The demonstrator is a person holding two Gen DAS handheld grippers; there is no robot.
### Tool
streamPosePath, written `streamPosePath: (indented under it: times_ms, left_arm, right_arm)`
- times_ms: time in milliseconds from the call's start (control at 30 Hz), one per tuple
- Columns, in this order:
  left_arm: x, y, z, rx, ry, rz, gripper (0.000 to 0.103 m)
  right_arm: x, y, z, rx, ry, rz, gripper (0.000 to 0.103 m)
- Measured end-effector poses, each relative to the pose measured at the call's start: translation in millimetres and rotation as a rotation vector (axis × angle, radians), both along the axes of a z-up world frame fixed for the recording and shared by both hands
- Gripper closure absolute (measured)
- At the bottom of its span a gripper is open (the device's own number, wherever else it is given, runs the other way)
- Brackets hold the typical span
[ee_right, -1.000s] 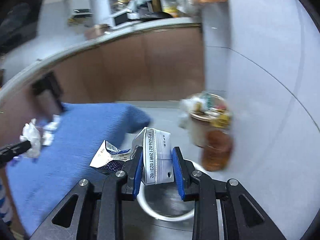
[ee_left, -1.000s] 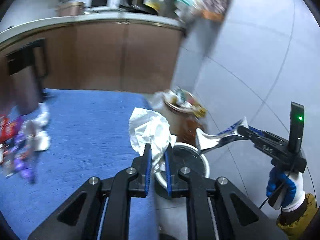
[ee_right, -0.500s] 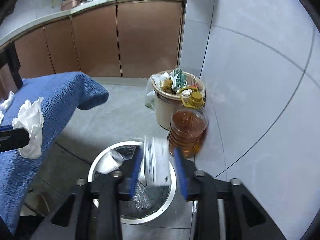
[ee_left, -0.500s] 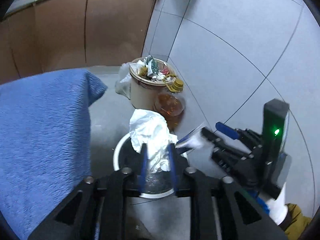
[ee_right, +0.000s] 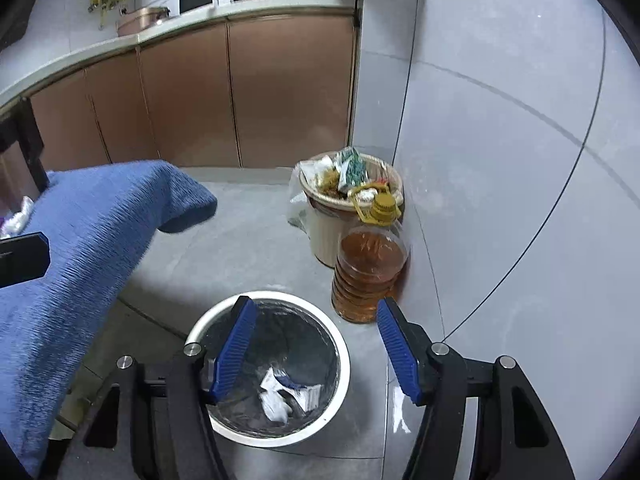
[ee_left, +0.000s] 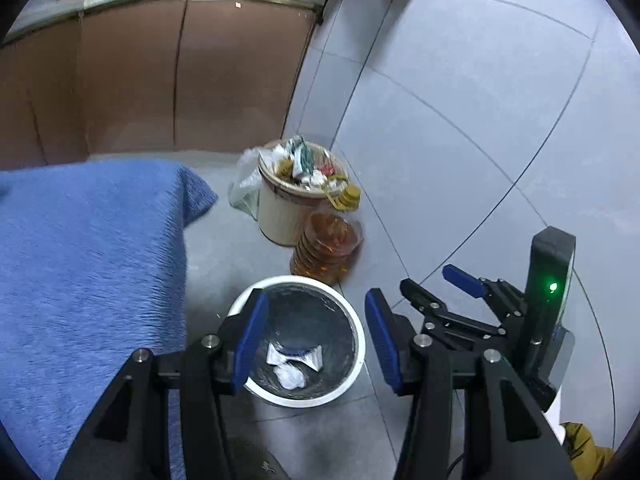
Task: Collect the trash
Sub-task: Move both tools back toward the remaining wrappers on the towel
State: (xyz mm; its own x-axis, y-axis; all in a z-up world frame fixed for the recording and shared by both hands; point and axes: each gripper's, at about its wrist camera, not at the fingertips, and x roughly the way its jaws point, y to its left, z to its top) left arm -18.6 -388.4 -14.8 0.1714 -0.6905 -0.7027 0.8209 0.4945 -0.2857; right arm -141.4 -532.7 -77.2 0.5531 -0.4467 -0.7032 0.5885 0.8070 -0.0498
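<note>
Left wrist view: left tongs (ee_left: pixel 312 344) and right tongs (ee_left: pixel 428 284) just opened, empty; tissue (ee_left: pixel 290 376) and wrapper (ee_left: pixel 296 356) lie in white bin (ee_left: pixel 360 344) (more trash (ee_right: pixel 18 216) on blue-covered desk (ee_right: pixel 92 232)).

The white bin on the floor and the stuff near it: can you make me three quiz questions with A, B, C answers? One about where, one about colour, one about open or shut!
1. Where is the crumpled tissue?
A in the white bin
B on the blue cloth
C on the counter

2. What colour is the bottle's cap?
A red
B yellow
C green

3. How is the left gripper?
A shut on tissue
B shut and empty
C open and empty

Answers:
1 A, it lies at the bin's bottom.
2 B, the cap looks yellow.
3 C, its jaws stand apart above the bin, holding nothing.
</note>
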Motion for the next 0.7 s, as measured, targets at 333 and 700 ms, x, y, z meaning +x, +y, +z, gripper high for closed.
streamPosePath:
  times_ms: [333, 700]
  left_arm:
    - [-15, 79, 64, -0.125, -0.144, 0.138, 0.054]
    - [-21, 206, 95, -0.165, -0.284, 0.399, 0.054]
  right_arm:
    - [-10, 51, 75, -0.080, -0.133, 0.083, 0.035]
    - [-6, 130, 138, -0.091, -0.264, 0.255, 0.031]
